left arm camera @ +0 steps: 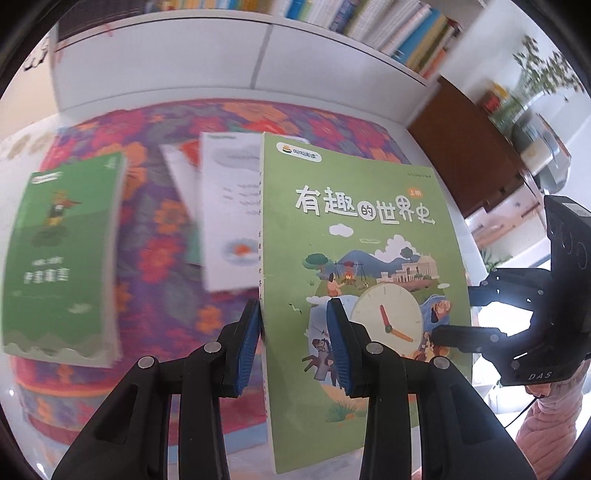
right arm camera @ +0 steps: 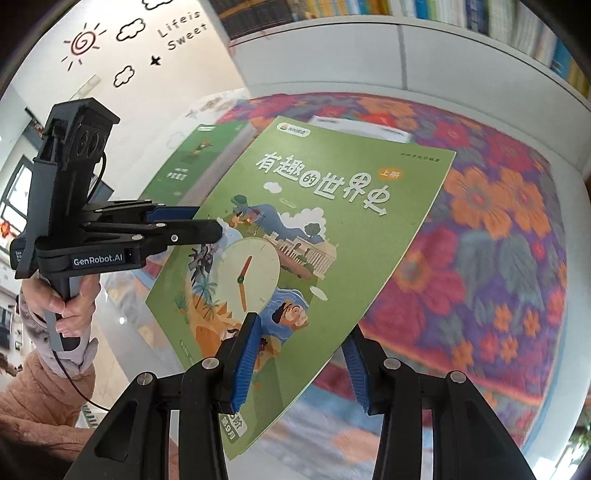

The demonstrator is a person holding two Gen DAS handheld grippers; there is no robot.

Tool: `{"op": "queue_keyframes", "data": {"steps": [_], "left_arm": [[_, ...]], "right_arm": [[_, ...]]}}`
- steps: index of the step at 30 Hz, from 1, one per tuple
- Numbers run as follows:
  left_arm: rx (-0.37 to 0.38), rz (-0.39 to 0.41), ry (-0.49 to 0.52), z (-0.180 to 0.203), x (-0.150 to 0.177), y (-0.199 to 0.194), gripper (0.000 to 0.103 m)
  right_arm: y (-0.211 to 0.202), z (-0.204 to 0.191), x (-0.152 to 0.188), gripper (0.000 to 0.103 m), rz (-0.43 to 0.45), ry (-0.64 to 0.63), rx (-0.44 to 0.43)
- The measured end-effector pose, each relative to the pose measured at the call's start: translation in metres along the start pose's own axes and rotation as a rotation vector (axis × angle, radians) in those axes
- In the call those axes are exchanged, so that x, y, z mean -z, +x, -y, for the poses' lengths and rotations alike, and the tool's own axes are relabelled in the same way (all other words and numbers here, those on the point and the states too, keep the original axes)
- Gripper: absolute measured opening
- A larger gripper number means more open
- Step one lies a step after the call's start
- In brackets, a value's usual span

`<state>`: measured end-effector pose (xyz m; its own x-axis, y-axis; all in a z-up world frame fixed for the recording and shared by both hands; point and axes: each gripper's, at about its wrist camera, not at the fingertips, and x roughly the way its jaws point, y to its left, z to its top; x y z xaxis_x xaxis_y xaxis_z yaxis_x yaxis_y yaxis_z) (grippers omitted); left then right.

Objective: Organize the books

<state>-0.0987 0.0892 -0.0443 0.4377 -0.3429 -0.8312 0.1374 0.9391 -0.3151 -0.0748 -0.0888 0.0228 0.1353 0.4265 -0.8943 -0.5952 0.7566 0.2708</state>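
Tongs — left [left arm camera: 295, 347], right [right arm camera: 301, 363] — grip green book [left arm camera: 369, 266]

White wall [right arm camera: 207, 74] with sun and cloud decals, floral rug [right arm camera: 498, 229] — white cabinet [left arm camera: 229, 48], brown wooden cabinet [left arm camera: 476, 147]

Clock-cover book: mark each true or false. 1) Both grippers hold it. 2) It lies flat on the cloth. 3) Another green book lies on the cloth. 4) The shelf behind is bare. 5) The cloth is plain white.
1) True: the left gripper clamps the clock-cover book at its spine edge, and the right gripper clamps its other edge.
2) False: it is held up above the floral cloth.
3) True: the green book lies there.
4) False: the shelf holds a row of books.
5) False: it has orange and red flowers on purple.
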Motion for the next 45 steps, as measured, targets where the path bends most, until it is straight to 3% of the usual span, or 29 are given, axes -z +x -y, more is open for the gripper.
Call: {"op": "queue_keyframes", "data": {"steps": [18,26,35,45], "left_arm": [[-0.047,0.111,-0.174,-0.131,-0.031,-0.046,0.032],[-0.075,0.147,-0.272,-0.2,-0.034,-0.056,0.032],[-0.113,0.124,-0.359,-0.255,-0.02,-0.039,0.032],[-0.134,0.113,-0.362,-0.267,-0.017,-0.033,0.032]], "right_arm": [[0.062,-0.076,-0.112,0.043,-0.033,-0.095,-0.1],[0.112,-0.105,-0.156,0.043,-0.063,-0.109,-0.173],[0.163,-0.138,-0.181,0.043,-0.104,-0.151,-0.201],[0.188,-0.142,-0.187,0.043,-0.146,-0.139,-0.21]]}}
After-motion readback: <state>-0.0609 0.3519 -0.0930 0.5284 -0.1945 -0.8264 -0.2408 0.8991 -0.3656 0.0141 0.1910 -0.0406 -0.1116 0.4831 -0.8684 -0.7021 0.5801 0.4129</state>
